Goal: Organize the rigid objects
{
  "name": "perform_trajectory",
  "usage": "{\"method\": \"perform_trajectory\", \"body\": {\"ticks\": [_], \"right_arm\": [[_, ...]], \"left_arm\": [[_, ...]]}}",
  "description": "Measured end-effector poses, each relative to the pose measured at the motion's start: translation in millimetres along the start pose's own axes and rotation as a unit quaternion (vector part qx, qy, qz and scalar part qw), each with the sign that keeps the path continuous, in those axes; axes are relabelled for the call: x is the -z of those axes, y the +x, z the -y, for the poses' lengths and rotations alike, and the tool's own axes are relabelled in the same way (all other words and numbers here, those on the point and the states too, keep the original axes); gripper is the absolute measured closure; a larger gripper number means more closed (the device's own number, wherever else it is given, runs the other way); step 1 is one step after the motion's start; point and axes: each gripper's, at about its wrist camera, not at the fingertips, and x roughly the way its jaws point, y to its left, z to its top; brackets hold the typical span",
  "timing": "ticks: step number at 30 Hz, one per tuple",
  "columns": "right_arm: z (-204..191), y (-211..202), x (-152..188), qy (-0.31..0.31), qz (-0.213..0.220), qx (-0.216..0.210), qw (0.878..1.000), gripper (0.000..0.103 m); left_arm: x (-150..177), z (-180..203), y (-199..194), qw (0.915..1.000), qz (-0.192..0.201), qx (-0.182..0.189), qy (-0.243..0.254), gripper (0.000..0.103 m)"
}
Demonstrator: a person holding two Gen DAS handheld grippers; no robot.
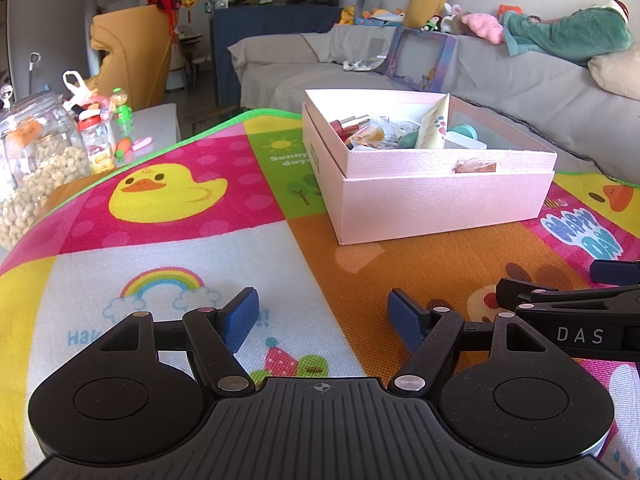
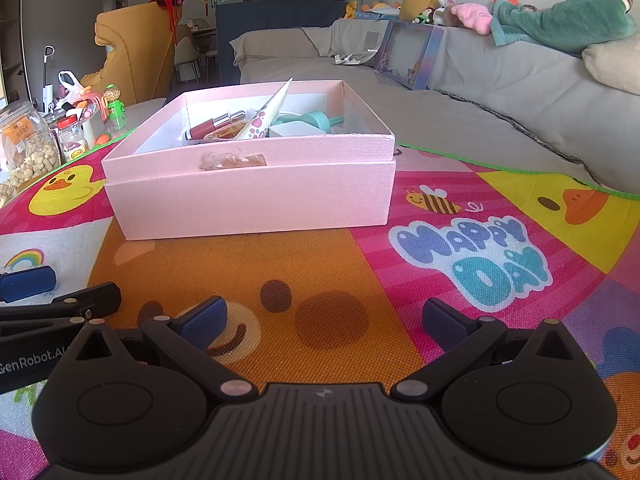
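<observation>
Left wrist view shows the left tool (image 1: 322, 322) low over the play mat (image 1: 180, 240); its two blue pads (image 1: 240, 318) are spread wide apart and nothing is between them; under it are a rainbow picture and an orange patch of the mat. The pink box (image 1: 432, 204) sits on the mat ahead and a bit to the right, well apart from the tool; its top is open; inside it are small things all mixed up: a cream tube (image 1: 434, 126) leaning up on the rim, a red bottle (image 1: 348, 125) lying down, something round and teal (image 1: 466, 131), and something white beside it; the rest is too small to tell. The right tool (image 1: 580, 300) pokes in from the right edge, just beside the left one.

Right wrist view shows the right tool (image 2: 324, 320) over the orange patch; its pads (image 2: 202, 316) are also spread wide with nothing between them; the pink box (image 2: 256, 204) is straight ahead, apart from it; the left tool (image 2: 44, 300) shows at the left edge. "Happy Day" is written on the mat (image 2: 472, 256) to the right of the box.

A jar of peanuts (image 1: 36, 168) stands at the far left by the mat's edge, with small bottles near it; a grey sofa (image 1: 520, 88) with soft toys is behind the surface.
</observation>
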Motion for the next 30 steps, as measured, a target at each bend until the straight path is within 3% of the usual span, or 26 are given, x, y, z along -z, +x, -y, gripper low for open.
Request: {"method": "perform_trajectory", "body": {"ticks": [30], "right_arm": [[-0.3,-0.2,0.1,0.0,0.0,0.0,1.0,0.0]], "left_arm": [[0.9,-4.1,-0.1,0.9999,0.0,0.009,-0.006,0.026]]}}
